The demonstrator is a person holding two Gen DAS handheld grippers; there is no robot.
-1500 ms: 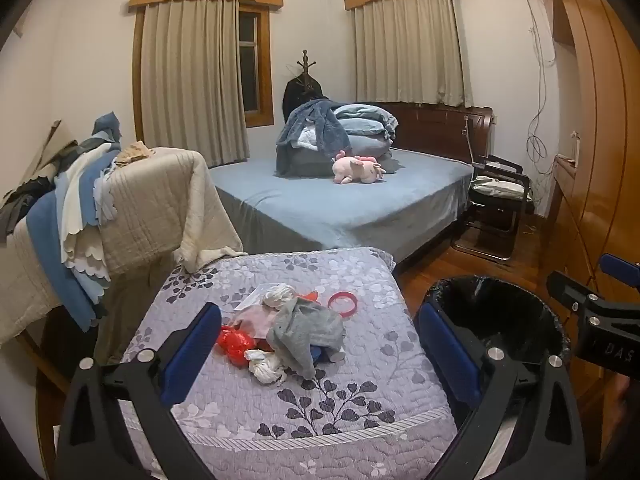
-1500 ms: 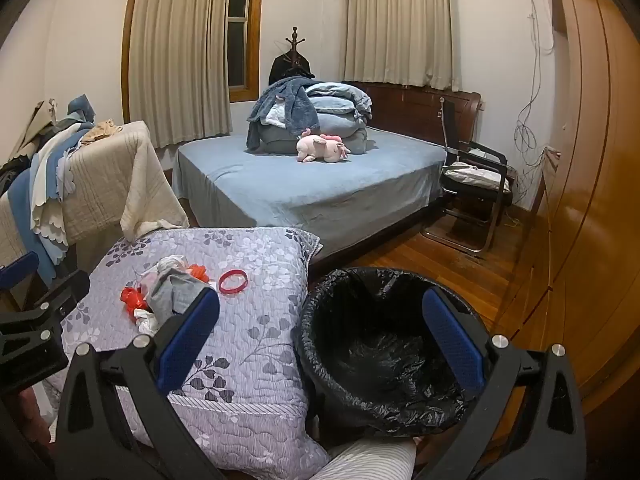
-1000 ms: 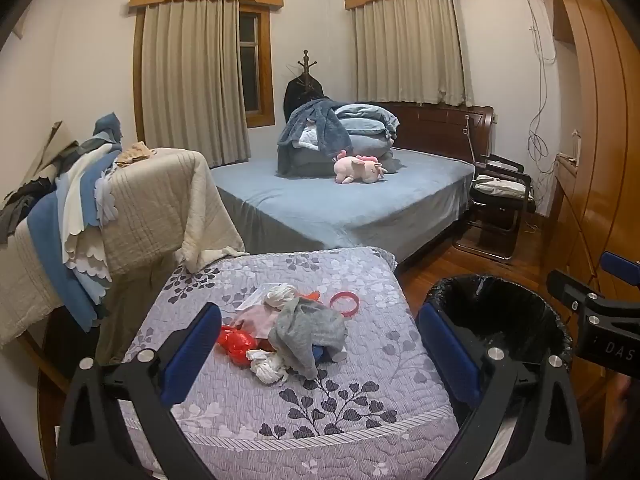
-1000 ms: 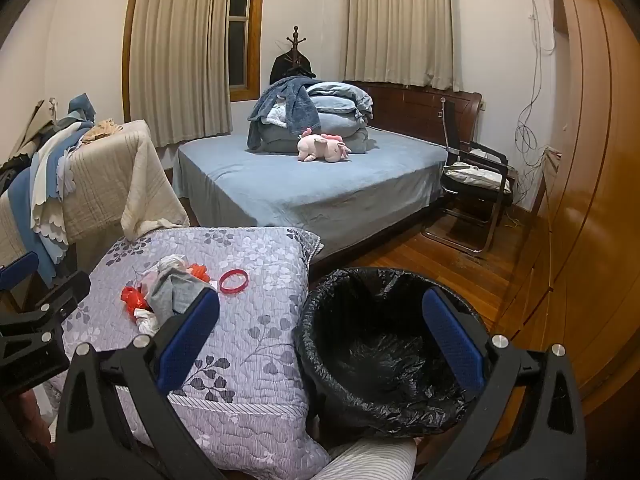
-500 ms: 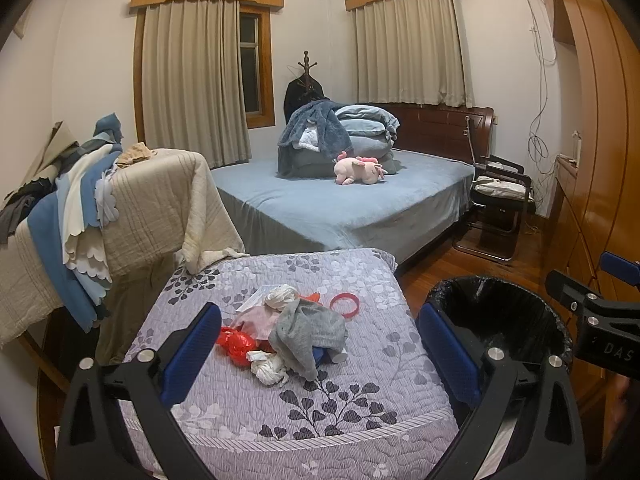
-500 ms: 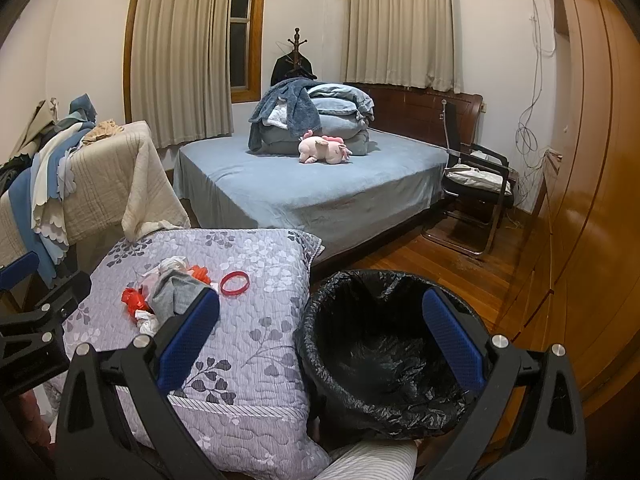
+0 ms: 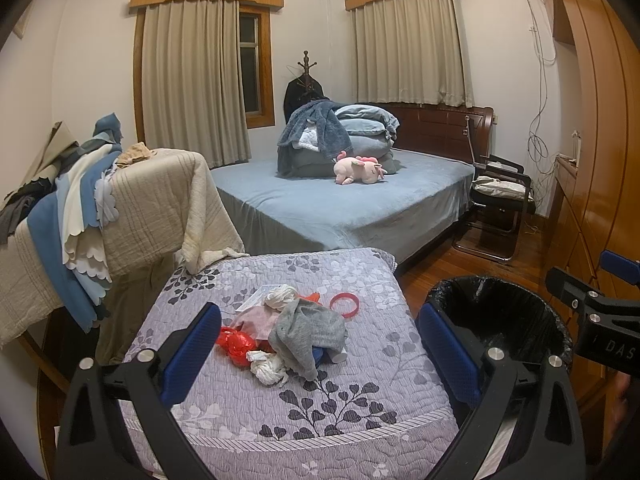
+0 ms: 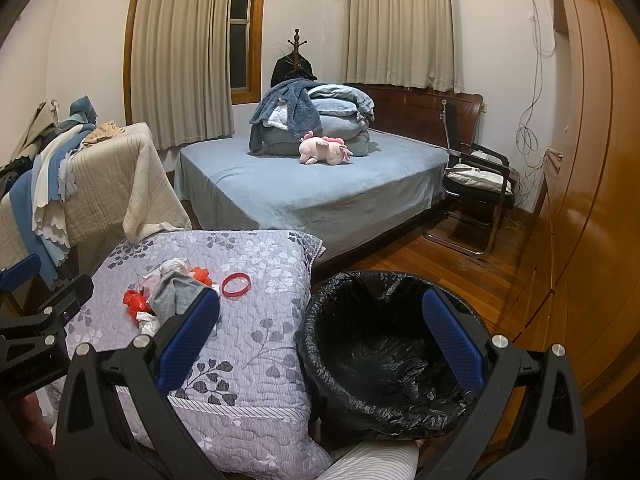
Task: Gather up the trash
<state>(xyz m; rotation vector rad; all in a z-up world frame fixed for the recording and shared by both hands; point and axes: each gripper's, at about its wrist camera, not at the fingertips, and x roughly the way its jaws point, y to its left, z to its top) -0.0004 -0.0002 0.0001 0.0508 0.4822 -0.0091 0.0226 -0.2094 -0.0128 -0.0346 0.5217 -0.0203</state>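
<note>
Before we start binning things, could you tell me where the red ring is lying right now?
The red ring lies flat on the purple quilted cover, at the right edge of the trash pile, just beyond the grey cloth and left of the black-lined bin.

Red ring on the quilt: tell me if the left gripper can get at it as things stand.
Probably yes. The left gripper is open and empty, and the red ring lies flat, exposed, beside the grey cloth, with nothing covering it.

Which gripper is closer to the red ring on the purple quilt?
Left. The left gripper faces the trash pile, with the red ring just beyond. The right gripper is off to the side, over the black bin.
</note>
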